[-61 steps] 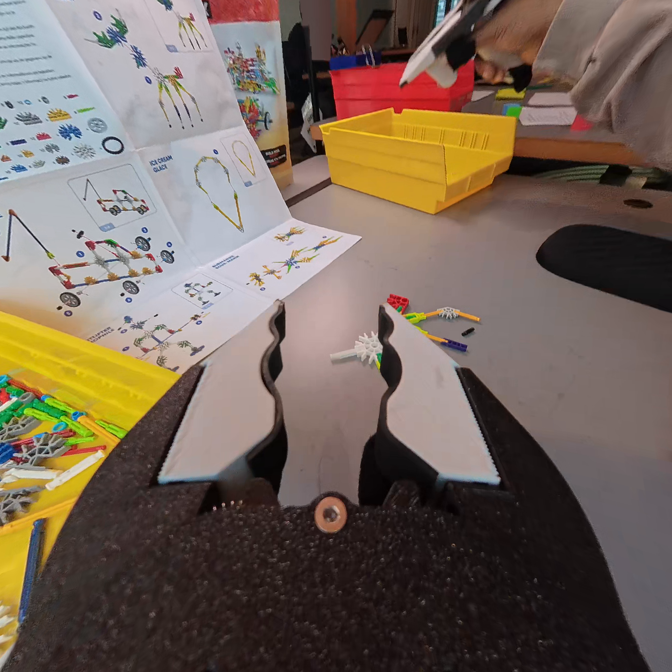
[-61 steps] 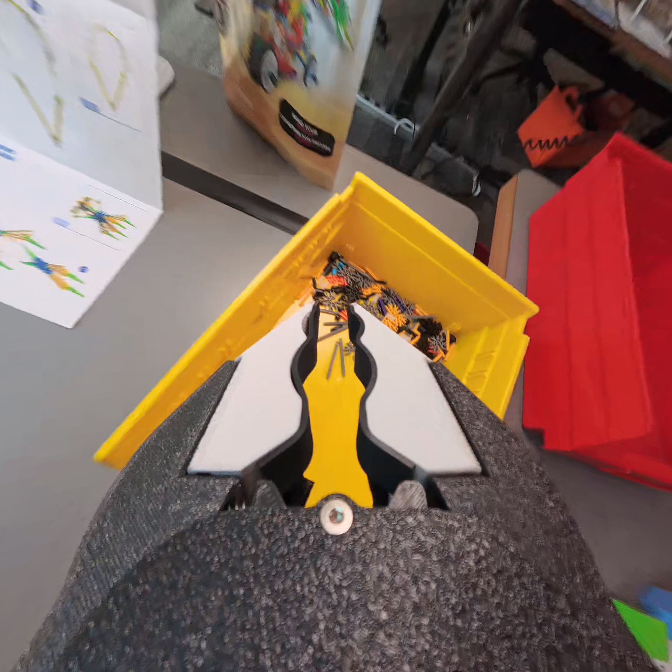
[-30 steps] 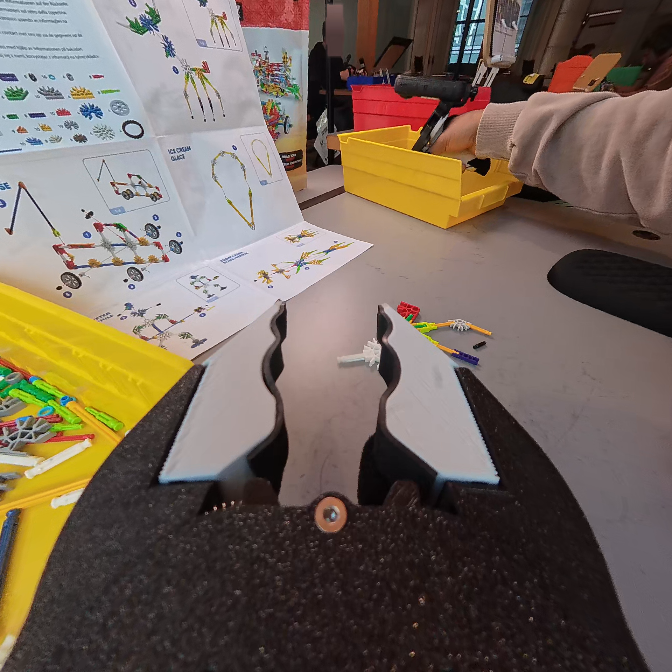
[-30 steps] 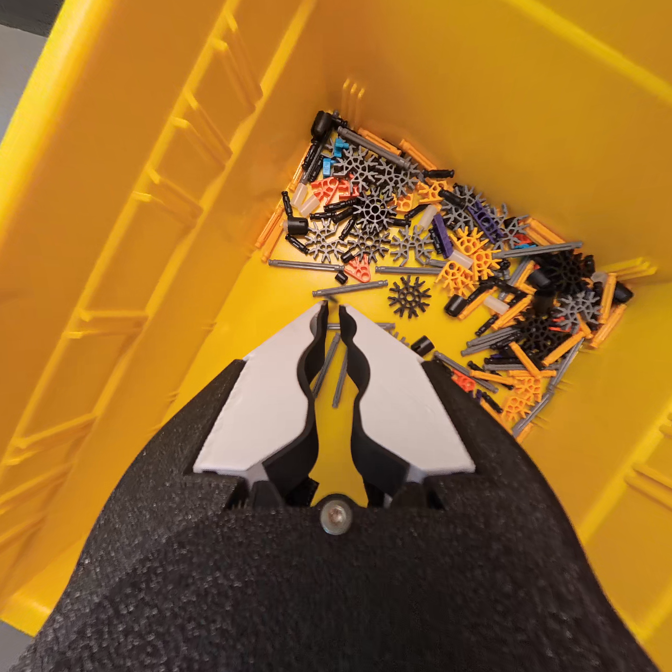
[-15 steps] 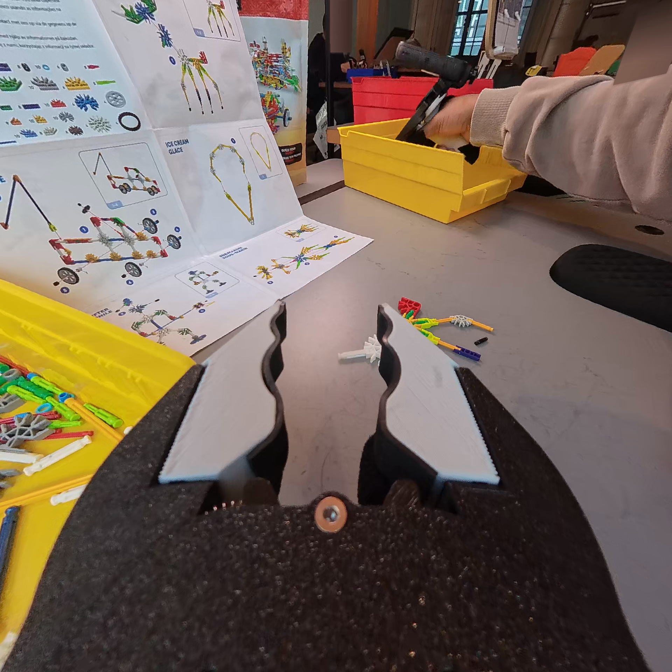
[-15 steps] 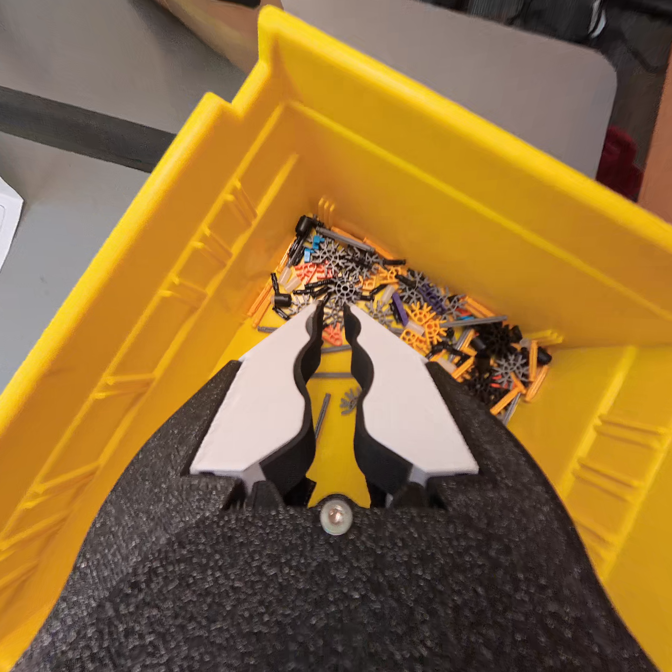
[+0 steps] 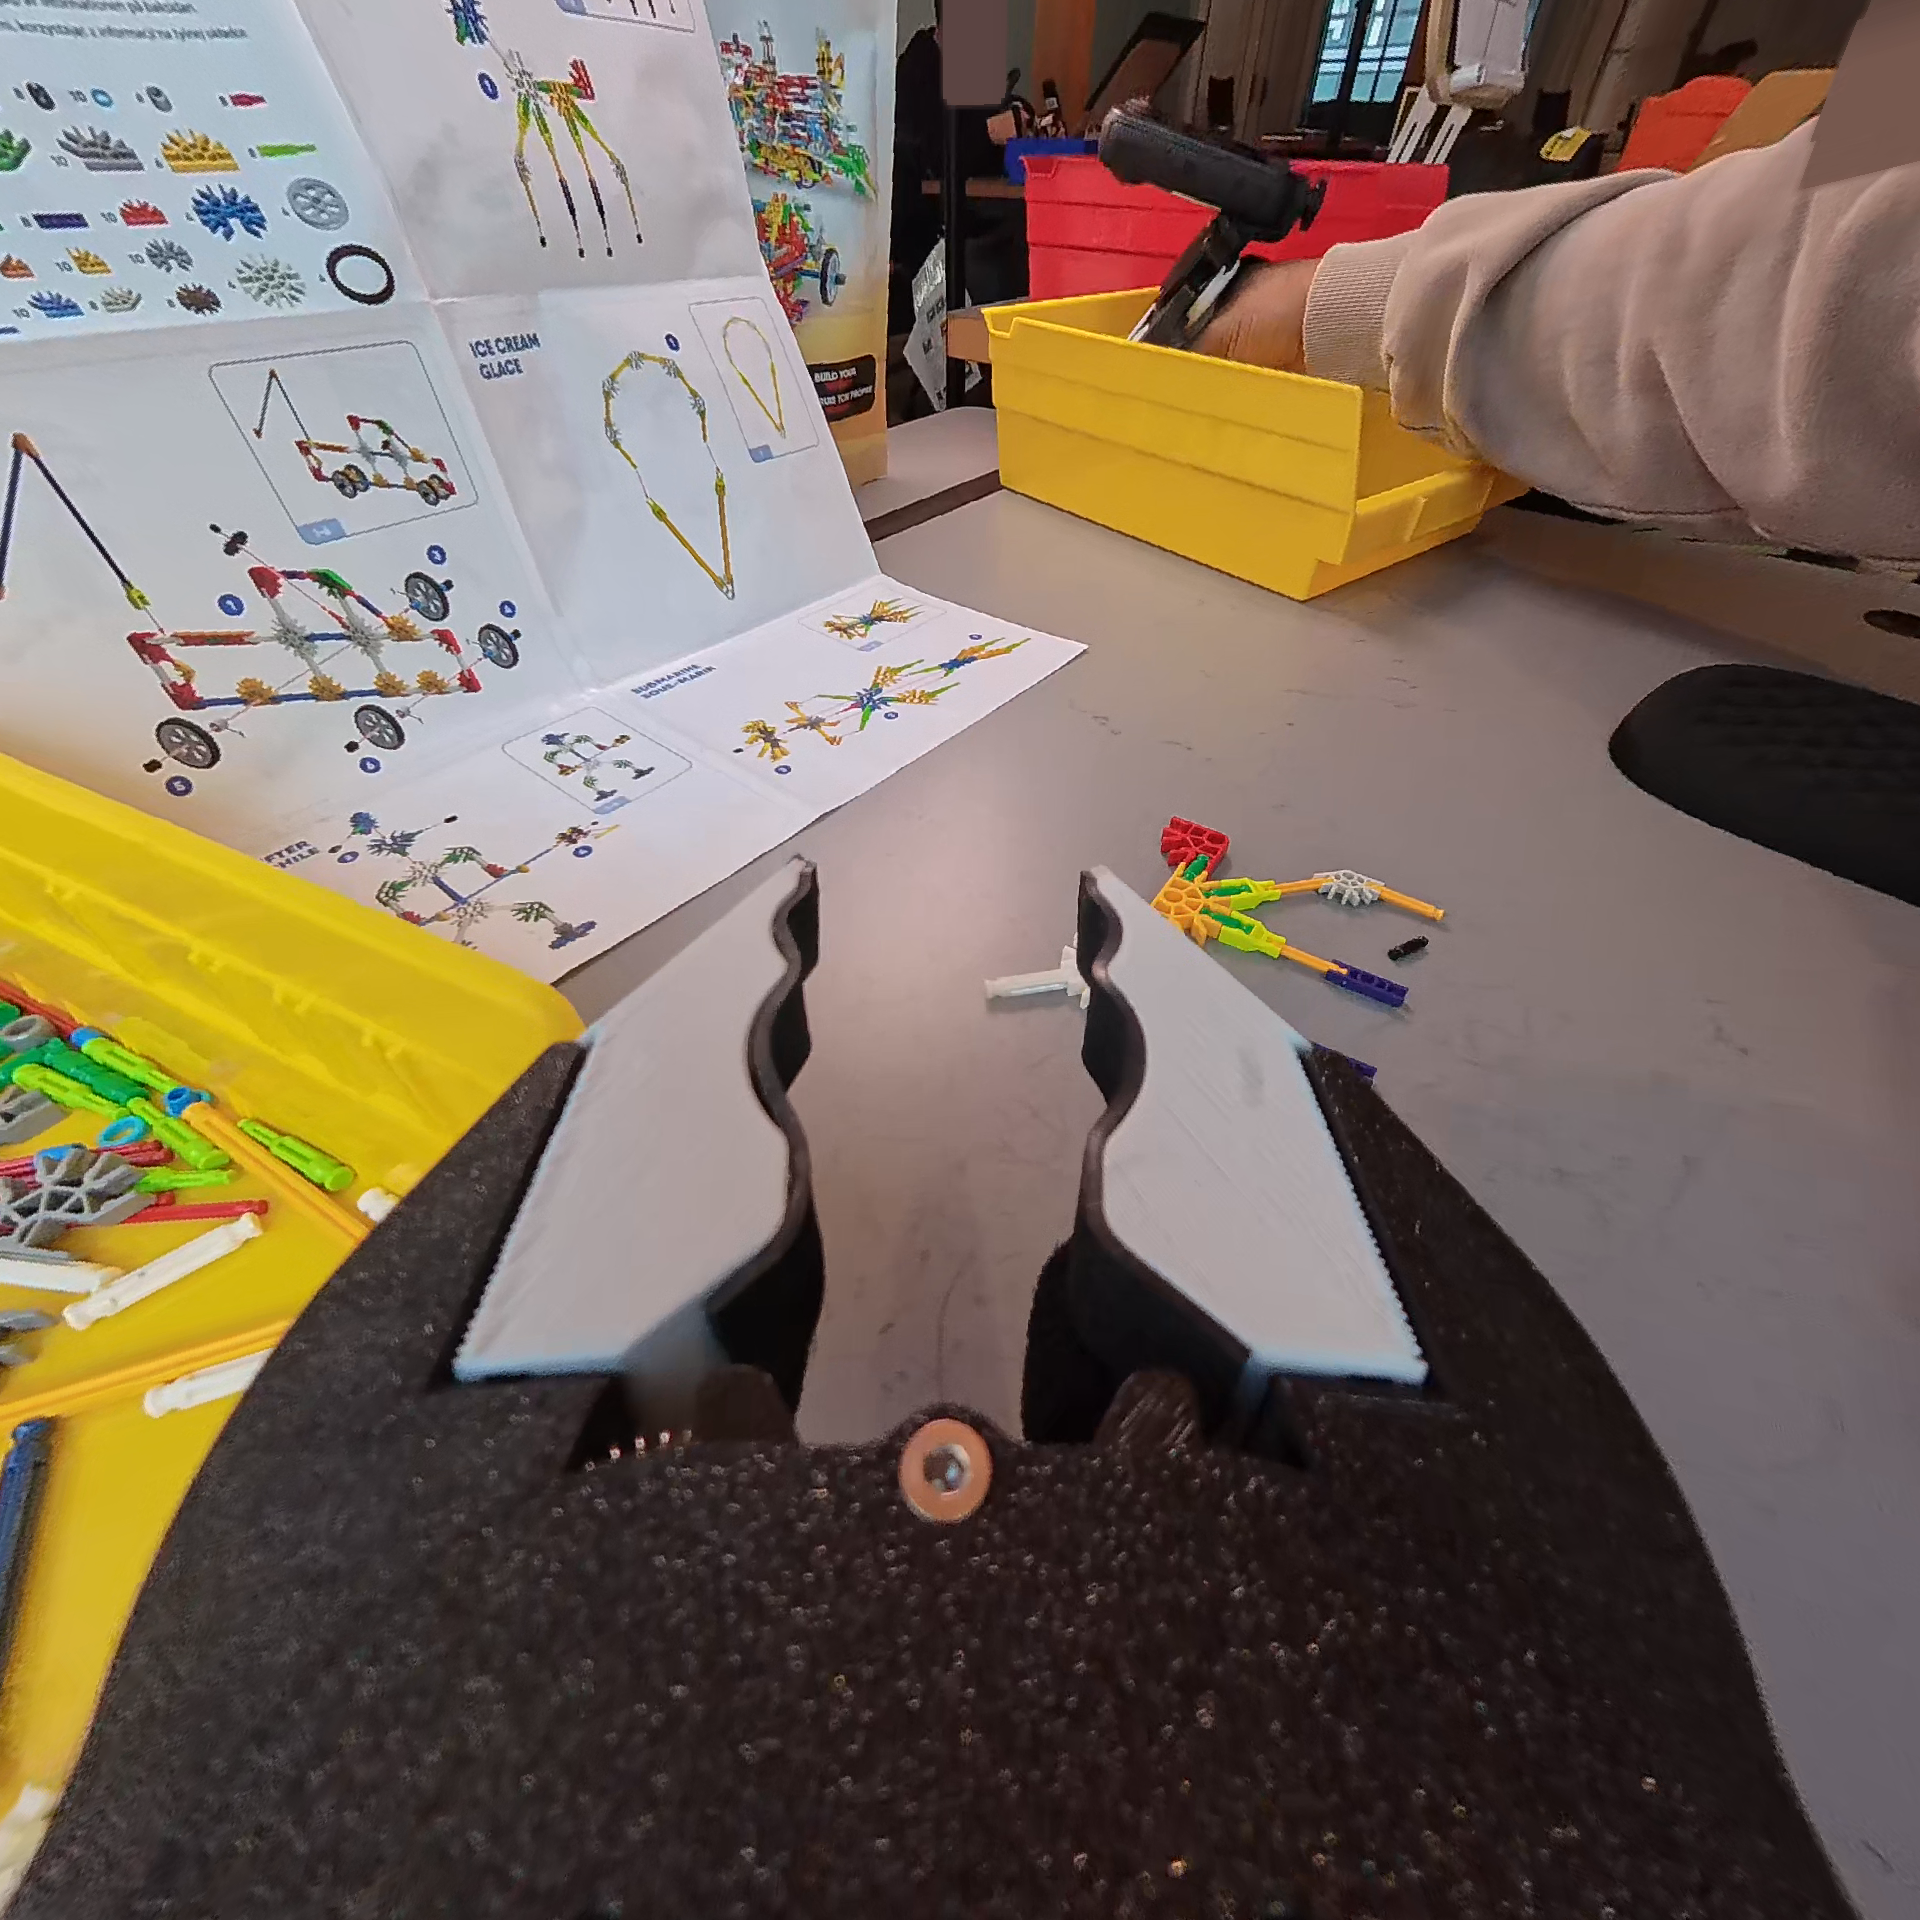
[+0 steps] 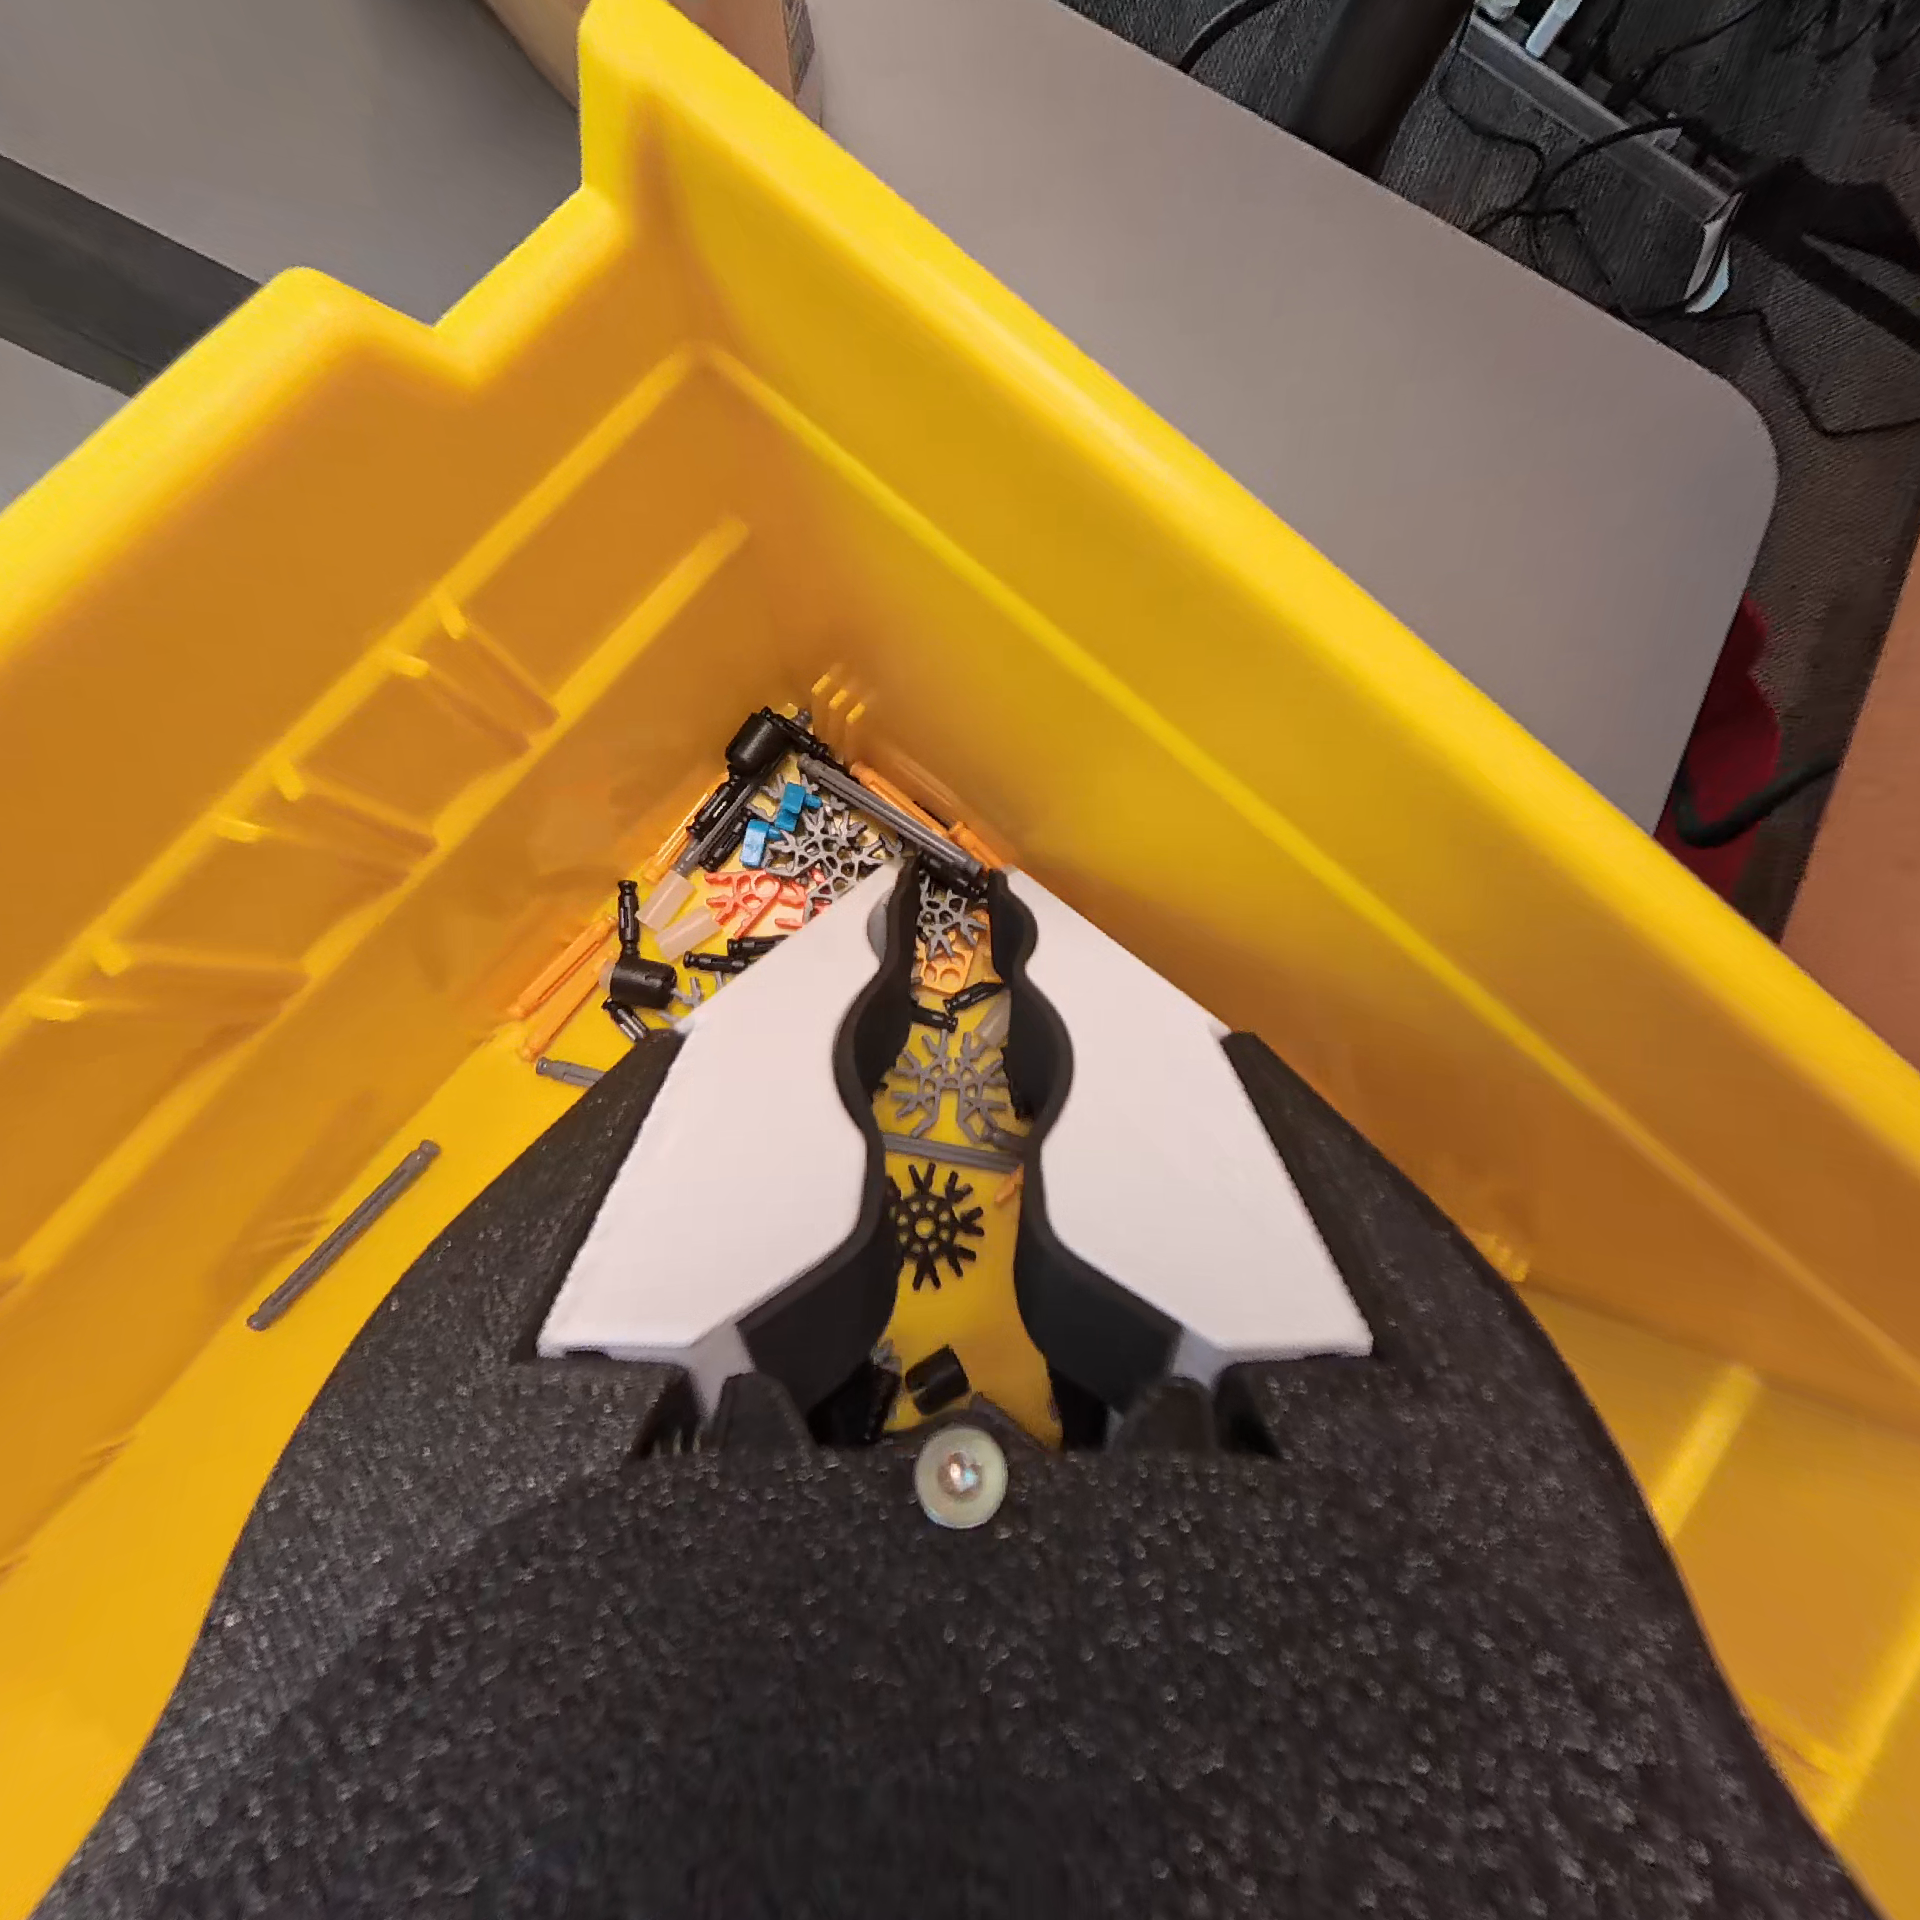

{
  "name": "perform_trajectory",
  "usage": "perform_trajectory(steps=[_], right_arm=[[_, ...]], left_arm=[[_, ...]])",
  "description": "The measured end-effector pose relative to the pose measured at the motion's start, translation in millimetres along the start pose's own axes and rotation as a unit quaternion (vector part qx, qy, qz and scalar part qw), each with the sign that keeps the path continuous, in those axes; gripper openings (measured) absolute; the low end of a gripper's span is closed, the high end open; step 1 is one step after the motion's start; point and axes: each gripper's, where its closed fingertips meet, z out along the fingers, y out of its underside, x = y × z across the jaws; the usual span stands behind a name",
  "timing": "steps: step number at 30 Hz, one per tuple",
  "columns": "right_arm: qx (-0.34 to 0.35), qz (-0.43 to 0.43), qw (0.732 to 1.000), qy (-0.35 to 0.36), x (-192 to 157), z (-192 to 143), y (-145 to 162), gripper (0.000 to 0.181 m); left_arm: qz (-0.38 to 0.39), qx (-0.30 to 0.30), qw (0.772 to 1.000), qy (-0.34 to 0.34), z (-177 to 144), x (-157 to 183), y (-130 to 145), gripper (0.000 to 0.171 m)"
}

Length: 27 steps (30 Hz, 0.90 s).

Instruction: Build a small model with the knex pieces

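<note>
Hovering left gripper (image 7: 943, 902): your jaws gape over the surface (image 7: 1558, 1143), beside a white rod (image 7: 1029, 984).
Right gripper (image 8: 948, 885): slightly parted, empty, inside the yellow bin (image 8: 1039, 520) above snowflake connectors (image 8: 945, 1081).

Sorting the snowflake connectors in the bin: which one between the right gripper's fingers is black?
The black snowflake connector, nearest the finger bases of the right gripper; the grey connector above it is paler.

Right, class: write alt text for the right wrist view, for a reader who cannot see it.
The right gripper, slightly open and empty, reaches into a yellow plastic bin, its tips over a heap of small grey, black and orange construction-toy pieces in the far corner. A black snowflake-shaped connector lies between its fingers.
</note>
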Motion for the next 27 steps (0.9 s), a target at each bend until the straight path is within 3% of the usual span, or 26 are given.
perform_trajectory(steps=[13, 19, 27], right_arm=[[0.009, 0.037, 0.999, -0.027, -0.8, -7.2, -0.3, 0.001], [0.047, 0.065, 0.995, -0.051, -5.2, -44.5, -11.2, 0.001], [0.136, 0.112, 0.978, -0.109, -32.4, -119.9, -40.5, 0.002]], left_arm=[[-0.005, -0.002, 1.000, 0.005, 1.3, -0.7, 1.8, 0.049], [-0.001, 0.006, 1.000, 0.011, -0.8, 3.4, -3.0, 0.049], [0.017, 0.015, 1.000, 0.018, -4.1, 13.1, -10.3, 0.049]])
